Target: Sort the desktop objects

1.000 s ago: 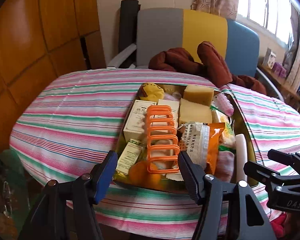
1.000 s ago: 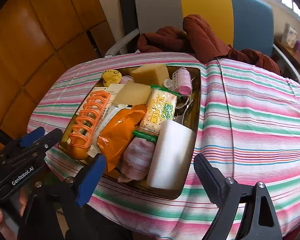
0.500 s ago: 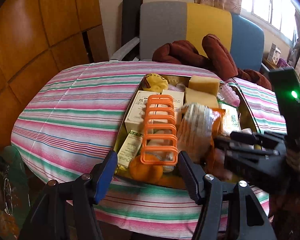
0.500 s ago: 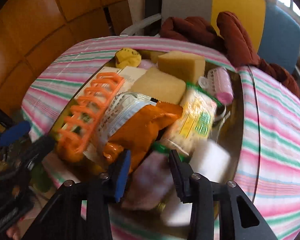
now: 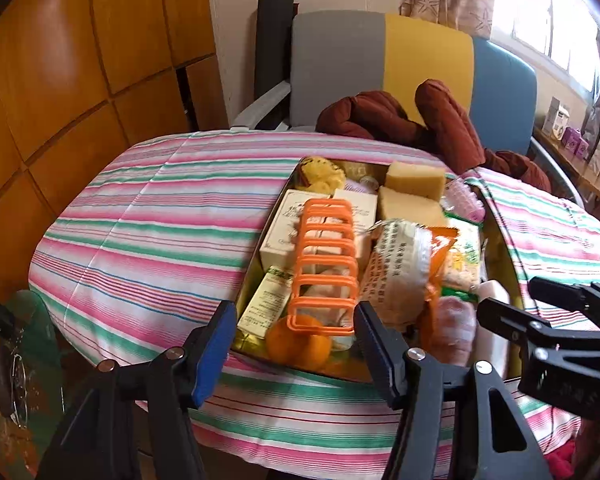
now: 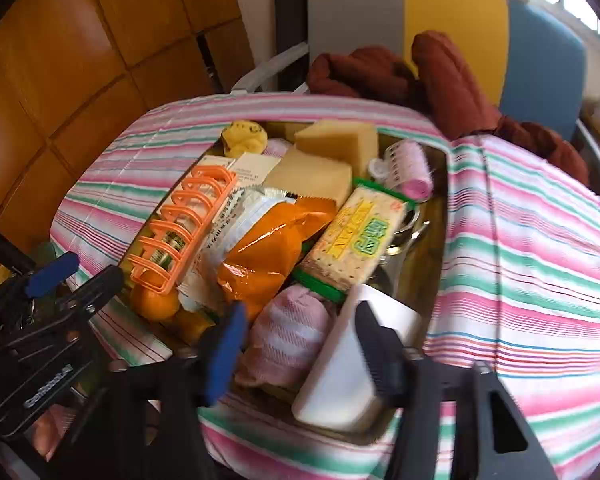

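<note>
A metal tray (image 5: 253, 280) (image 6: 434, 264) on the striped table is packed with several items. They include an orange plastic rack (image 5: 324, 268) (image 6: 184, 232), an orange snack bag (image 6: 268, 252), a cracker packet (image 6: 360, 236), two yellow sponges (image 6: 312, 176), a pink striped cloth (image 6: 288, 336) and a white block (image 6: 340, 380). My left gripper (image 5: 296, 348) hovers at the tray's near edge, its jaws closing on nothing, with the rack and an orange (image 5: 300, 344) beyond them. My right gripper (image 6: 300, 348) is over the near corner, its jaws opening; the cloth and the white block's edge lie between its fingers.
A grey, yellow and blue chair (image 5: 384, 68) with a dark red garment (image 5: 440, 128) stands behind the table. Wooden panels (image 5: 60, 92) fill the left. Striped tablecloth (image 5: 160, 220) lies bare to the left of the tray, and also bare tablecloth (image 6: 532, 264) to its right.
The right gripper narrowed, then widened again, and came in low over the tray's near corner by the pink cloth. The left gripper stayed put, its jaws slightly narrower.
</note>
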`<state>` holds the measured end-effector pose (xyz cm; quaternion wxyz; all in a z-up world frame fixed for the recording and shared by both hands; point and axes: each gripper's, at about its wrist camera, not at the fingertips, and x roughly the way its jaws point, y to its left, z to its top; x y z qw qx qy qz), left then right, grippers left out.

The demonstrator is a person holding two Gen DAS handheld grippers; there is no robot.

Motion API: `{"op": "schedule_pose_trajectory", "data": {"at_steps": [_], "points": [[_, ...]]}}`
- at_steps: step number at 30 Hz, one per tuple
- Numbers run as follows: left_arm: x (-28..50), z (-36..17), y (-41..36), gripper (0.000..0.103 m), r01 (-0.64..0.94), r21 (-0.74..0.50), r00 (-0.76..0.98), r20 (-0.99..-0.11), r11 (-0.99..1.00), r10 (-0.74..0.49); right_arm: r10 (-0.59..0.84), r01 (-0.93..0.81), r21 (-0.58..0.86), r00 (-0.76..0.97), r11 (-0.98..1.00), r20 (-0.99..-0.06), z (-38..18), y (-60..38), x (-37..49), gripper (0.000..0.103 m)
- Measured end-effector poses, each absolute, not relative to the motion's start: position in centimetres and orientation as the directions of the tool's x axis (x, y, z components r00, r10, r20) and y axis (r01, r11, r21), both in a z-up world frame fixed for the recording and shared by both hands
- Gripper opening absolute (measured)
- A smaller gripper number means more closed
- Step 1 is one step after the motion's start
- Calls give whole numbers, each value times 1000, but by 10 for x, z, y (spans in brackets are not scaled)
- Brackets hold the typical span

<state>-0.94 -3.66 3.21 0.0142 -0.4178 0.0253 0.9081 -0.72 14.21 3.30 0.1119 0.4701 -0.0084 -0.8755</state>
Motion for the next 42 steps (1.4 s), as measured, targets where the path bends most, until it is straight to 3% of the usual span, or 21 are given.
{"op": "schedule_pose_trajectory", "data": {"at_steps": [3, 11, 16, 42], "points": [[-8, 40, -33, 57, -34, 35, -655, -755, -999, -5, -170, 163, 93, -565, -982, -807, 45, 142, -3, 85], [-4, 49, -27, 56, -43, 55, -649, -760, -998, -14, -125, 119, 67, -591, -991, -797, 58, 142, 0, 91], [-2, 47, -24, 51, -52, 68, -636, -771, -996, -19, -106, 113, 48, -592, -992, -799, 56, 139, 1, 92], [-3, 40, -23, 50, -49, 55, -615, -788, -997, -13, -88, 88, 45, -590, -995, -803, 50, 142, 0, 92]]}}
